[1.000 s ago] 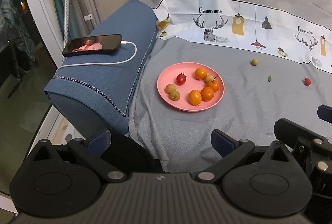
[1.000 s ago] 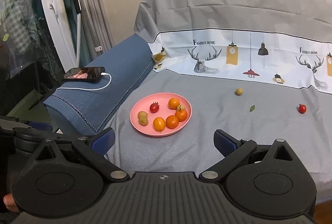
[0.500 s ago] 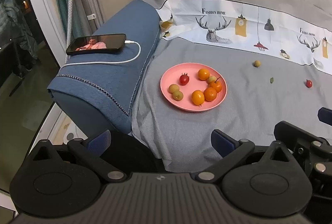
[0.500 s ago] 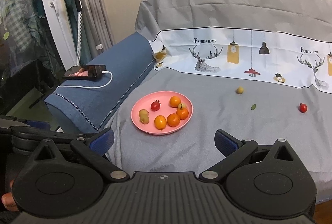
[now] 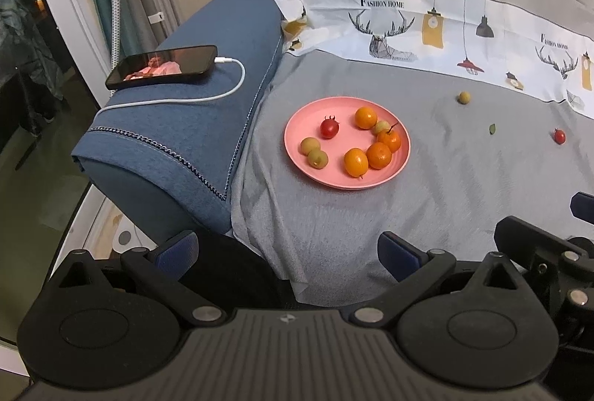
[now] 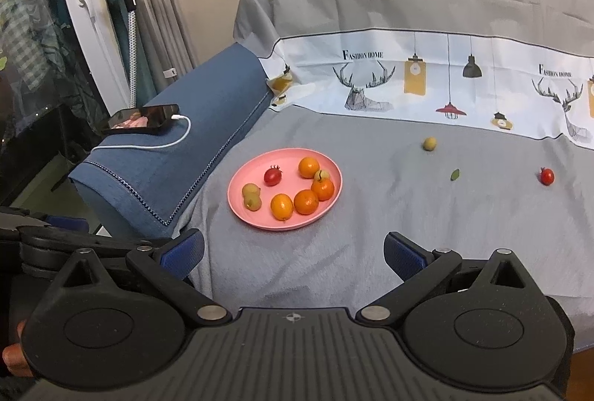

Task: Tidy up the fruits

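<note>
Both tools hung back from the fruit, low over the near edge of the grey fabric sofa cover (image 6: pixel 371 252), which reads as a pause to survey before the next pick. The left gripper (image 5: pixel 287 249) had its blue-padded fingers (image 5: pixel 176 247) spread wide with nothing between them, and the right gripper (image 6: pixel 293 249) stood the same way, fingers (image 6: pixel 402 252) far apart and empty. Most of the fruit sat gathered on the round pink plastic plate (image 6: pixel 237 193), set near the blue upholstered armrest (image 6: pixel 208 126), probably so it served as the collecting spot: four small glossy orange citrus fruits (image 6: pixel 306 201), a red cherry tomato with a dark stem (image 6: pixel 273 176), and three dull yellow-green round fruits (image 6: pixel 251 196), two touching at the plate's left side and one tucked against an orange. Two pieces lay loose on the cover, well apart from the plate and from each other: a small yellow-green round fruit (image 6: pixel 429 143) near the printed white band, and a red cherry tomato (image 6: pixel 547 176) far to the right, with a small green leaf (image 6: pixel 454 174) between them. These strays seemed to be what remained to collect, and they lay nearer the right gripper's side. A black smartphone on a white charging cable (image 5: pixel 163 66) rested on the armrest, out of the working area.
</note>
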Motion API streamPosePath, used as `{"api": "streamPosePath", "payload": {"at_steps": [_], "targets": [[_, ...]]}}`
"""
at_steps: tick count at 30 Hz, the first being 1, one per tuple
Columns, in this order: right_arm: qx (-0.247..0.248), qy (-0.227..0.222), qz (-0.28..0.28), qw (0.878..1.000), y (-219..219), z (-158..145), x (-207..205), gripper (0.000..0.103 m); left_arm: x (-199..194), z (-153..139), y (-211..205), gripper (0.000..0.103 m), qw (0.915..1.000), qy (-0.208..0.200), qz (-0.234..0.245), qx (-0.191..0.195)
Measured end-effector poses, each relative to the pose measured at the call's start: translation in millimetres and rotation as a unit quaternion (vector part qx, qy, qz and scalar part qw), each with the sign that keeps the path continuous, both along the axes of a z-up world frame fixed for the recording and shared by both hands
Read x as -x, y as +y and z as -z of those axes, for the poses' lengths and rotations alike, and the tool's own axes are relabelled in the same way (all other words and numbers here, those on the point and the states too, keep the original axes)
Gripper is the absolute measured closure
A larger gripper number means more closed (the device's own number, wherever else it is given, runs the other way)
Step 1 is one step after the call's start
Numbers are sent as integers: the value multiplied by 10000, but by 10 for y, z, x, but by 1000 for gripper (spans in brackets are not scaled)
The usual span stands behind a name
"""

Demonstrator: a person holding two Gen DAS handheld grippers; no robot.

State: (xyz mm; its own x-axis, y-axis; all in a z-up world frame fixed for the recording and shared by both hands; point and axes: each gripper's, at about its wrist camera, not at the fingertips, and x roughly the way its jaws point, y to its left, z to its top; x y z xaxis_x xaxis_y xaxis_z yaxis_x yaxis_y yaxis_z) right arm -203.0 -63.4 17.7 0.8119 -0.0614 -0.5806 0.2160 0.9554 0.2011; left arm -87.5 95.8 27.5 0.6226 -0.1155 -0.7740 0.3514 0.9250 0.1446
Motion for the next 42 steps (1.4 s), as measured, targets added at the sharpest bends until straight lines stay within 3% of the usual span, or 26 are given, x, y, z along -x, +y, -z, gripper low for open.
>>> {"api": "streamPosePath", "payload": {"at_steps": [11, 20, 30, 38, 42], "targets": [[-213, 198, 280, 9992, -281, 186, -176, 1, -255, 129, -289, 0, 9994, 156, 140, -278], [-431, 286, 1139, 9921, -948, 376, -308, 1, -637, 234, -832, 0, 9979, 378, 396, -347], [205, 290, 2657, 9634, -2231, 778, -504, 1, -1244, 473, -2177, 0, 9948, 133, 1004, -83], [411, 455, 3305, 9418, -3410, 1456, -917, 1, -1994, 1142, -3410, 0, 9914, 188, 1291, 133], [328, 448, 3434, 9376, -3859, 1756, -1134, 1, -2281, 1525, -3909, 0, 9868, 306, 1583, 155]]}}
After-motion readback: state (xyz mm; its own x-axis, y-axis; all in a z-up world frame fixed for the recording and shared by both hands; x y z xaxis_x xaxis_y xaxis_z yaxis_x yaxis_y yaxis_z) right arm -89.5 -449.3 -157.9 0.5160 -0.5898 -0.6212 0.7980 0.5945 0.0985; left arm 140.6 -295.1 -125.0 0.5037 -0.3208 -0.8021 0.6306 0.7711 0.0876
